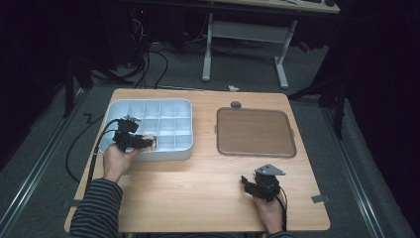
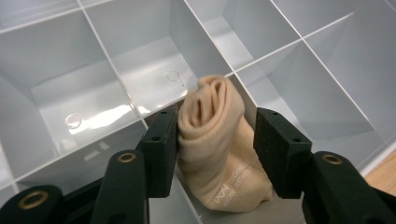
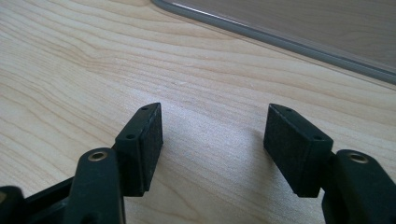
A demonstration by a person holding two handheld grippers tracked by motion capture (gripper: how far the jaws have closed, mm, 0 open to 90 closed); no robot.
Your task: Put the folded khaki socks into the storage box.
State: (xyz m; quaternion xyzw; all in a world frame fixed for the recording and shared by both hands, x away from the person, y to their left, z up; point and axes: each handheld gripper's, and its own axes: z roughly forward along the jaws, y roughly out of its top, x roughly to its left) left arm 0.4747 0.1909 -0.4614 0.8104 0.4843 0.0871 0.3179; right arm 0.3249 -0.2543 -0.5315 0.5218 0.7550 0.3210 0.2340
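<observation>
Wooden table [image 1: 198,188] carried pale blue compartment tray [image 1: 184,106] at left rear, brown mat [image 1: 255,131] at right rear. Left gripper [image 1: 148,143] hung over tray's near row, jaws set either side of rolled beige sock [image 2: 217,144]; left pad touched sock, right pad showed slight gap, so grip looked loose, sock standing in near compartment against divider. Right gripper [image 1: 246,182] rested low over bare wood near front edge, well apart from mat, jaws spread, nothing between them.

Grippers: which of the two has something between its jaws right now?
The left gripper, over the white divided tray, flanks a rolled beige sock; the right gripper is open over bare table.
</observation>
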